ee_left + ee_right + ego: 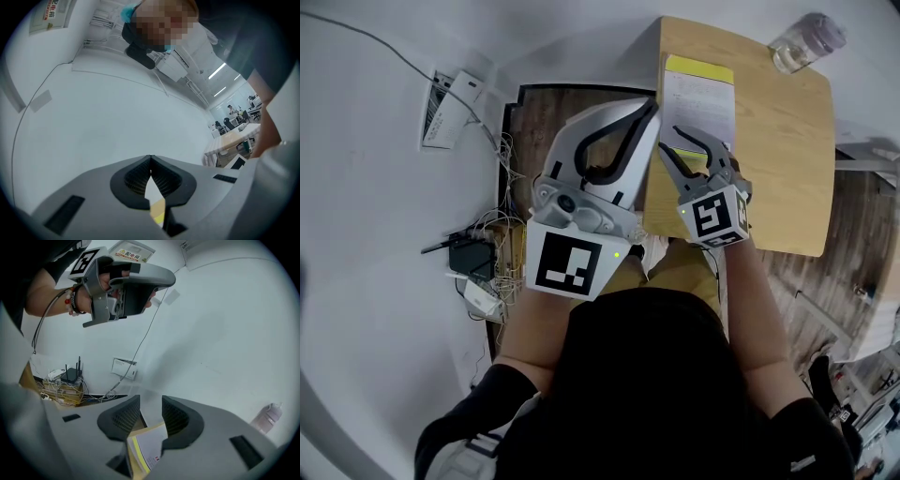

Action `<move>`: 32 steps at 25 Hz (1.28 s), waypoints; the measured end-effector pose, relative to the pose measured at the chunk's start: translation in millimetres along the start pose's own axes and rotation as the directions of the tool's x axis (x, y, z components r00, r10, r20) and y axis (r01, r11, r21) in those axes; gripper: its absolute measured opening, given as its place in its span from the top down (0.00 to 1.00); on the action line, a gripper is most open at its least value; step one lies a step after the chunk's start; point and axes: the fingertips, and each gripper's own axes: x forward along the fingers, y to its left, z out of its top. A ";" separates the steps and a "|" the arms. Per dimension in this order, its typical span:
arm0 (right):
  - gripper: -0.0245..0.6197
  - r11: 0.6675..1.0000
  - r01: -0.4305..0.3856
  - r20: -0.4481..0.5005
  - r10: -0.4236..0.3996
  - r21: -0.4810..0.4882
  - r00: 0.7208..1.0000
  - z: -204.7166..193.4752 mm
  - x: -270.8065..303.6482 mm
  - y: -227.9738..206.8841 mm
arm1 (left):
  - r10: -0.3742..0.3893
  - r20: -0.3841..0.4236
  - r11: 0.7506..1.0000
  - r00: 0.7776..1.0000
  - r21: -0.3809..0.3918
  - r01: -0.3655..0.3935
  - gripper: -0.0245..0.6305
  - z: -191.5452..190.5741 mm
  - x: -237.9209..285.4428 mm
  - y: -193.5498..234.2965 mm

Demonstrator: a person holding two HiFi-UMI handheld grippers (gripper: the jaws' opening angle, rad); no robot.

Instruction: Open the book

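The book (pixel 698 98) lies closed on the small wooden table (pixel 787 150), white cover up with a yellow band at its far end. My right gripper (pixel 668 141) hovers over the book's near left corner, jaws open with nothing between them. In the right gripper view the gripper (pixel 151 401) looks down at the book (pixel 149 448) between its pads. My left gripper (pixel 653 105) is held higher, by the table's left edge, jaws shut and empty. In the left gripper view its tips (pixel 150 160) meet, with a sliver of the book (pixel 157 206) below.
A clear plastic bottle (pixel 806 39) stands on the table's far right corner, and the right gripper view shows the bottle (pixel 268 417) too. A router and tangled cables (pixel 473 253) lie on the floor to the left, near a white power strip (pixel 450 108).
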 end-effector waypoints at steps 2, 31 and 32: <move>0.72 1.000 -0.004 -0.027 0.004 0.003 1.000 -11.8 6.2 4.1 | 0.000 -0.003 1.000 1.000 -0.006 0.000 0.95 -2.4 -0.2 -0.4; 0.71 0.993 -0.059 -0.267 0.085 0.103 0.960 -116.4 54.6 35.0 | -0.024 -0.060 0.999 0.998 -0.041 0.021 0.95 -31.7 -6.8 -3.5; 0.71 0.993 -0.054 -0.271 0.081 0.107 0.959 -117.7 55.5 34.5 | -0.023 -0.059 0.999 0.998 -0.042 0.021 0.95 -31.7 -7.3 -3.3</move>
